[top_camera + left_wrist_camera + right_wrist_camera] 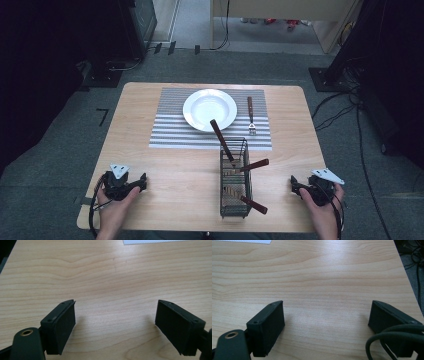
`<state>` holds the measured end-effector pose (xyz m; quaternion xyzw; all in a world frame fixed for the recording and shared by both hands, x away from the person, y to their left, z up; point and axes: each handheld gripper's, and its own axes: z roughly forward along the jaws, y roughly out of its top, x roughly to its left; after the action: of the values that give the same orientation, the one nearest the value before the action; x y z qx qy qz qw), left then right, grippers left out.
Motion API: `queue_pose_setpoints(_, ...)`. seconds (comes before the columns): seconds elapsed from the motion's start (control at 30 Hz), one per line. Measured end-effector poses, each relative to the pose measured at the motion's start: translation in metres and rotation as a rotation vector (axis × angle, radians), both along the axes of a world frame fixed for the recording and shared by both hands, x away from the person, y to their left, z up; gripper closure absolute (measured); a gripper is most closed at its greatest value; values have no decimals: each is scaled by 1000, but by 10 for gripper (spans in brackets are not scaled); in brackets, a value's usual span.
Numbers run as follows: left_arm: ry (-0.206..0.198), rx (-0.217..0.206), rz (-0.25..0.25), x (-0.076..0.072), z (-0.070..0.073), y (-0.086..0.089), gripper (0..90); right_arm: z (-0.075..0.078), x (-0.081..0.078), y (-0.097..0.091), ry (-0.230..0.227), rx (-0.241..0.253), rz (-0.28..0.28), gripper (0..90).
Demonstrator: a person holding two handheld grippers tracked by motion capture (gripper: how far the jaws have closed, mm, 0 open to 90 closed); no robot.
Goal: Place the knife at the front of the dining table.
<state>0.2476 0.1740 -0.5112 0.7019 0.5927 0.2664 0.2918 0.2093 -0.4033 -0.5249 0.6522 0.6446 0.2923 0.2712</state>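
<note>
left claw (142,181) wide apart, wire caddy (235,177) between claws, right claw (295,186)

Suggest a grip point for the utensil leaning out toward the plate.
Probably grip that utensil on the bare upper handle, above the wire caddy rim. It leans toward the plate, so come from above, jaws across the handle, then pull along its slant.

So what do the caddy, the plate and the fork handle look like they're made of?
Caddy: thin dark wire mesh, probably coated metal, since the table shows through it. Plate: glossy white, likely ceramic, though plastic is possible. Fork: brown handle that looks like wood, with a silvery metal head.
</note>
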Motion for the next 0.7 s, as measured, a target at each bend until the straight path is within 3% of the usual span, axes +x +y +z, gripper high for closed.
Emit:
queue_pose_setpoints(0.1, -19, -11, 0, 0, 3, -2, 166, 0, 0, 0, -1, 0, 0, 131)
queue_pose_setpoints(0.2, -55, -48, 6, 1, 13, -4, 166, 0, 0, 0, -1, 0, -1, 133)
queue_pose_setpoints(0.47, -99, -119, 7, 7, 35, -14, 166, 0, 0, 1, -2, -1, -10, 132)
queue_pose_setpoints(0.6, -108, -169, -14, 14, 50, -32, 166, 0, 2, 2, 1, -2, -21, 113)
queue_pose_setpoints(0.63, -130, -193, -32, 14, 56, -40, 166, 0, 3, 4, 4, -3, -26, 96)
queue_pose_setpoints(0.7, -152, -203, -60, 13, 63, -52, 166, 0, 4, 4, 6, -4, -25, 92)
